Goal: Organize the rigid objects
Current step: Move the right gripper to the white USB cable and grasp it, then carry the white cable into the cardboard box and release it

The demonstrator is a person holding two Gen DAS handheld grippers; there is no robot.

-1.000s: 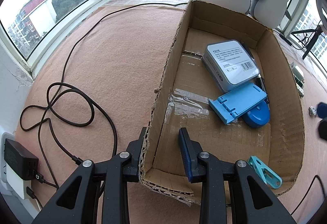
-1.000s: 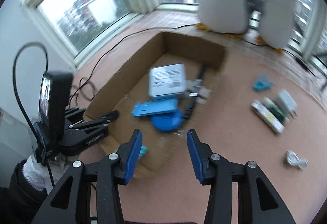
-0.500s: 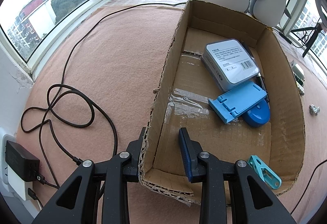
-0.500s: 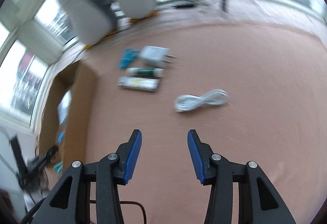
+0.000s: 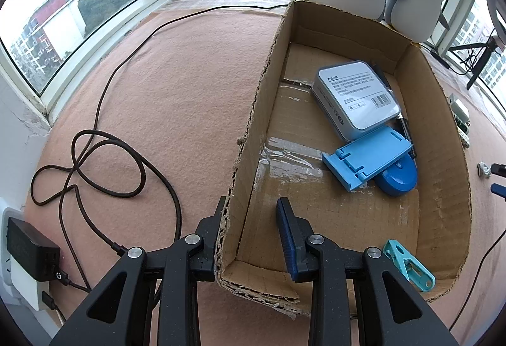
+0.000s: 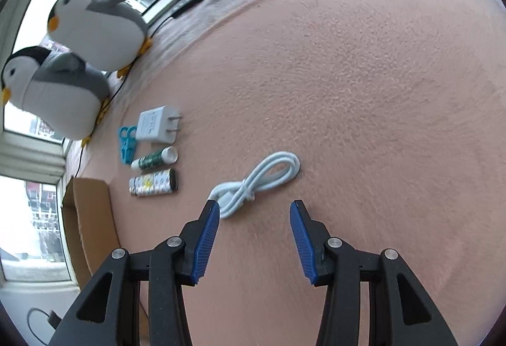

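White cable [image 6: 256, 183] lies diagonally ahead of open right tongs [image 6: 254, 237]; left tongs [image 5: 249, 235] clamp box wall [image 5: 249, 137].

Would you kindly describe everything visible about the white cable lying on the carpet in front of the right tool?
The white cable is a short, smooth, rubbery-looking cord folded into a loose bundle, cinched near its middle so a loop sticks out at each end. It lies flat on the pink carpet, apart from the small items to its left. Its nearer loop lies just past the left finger of the right tool, whose jaws stand open; whether they touch is unclear.
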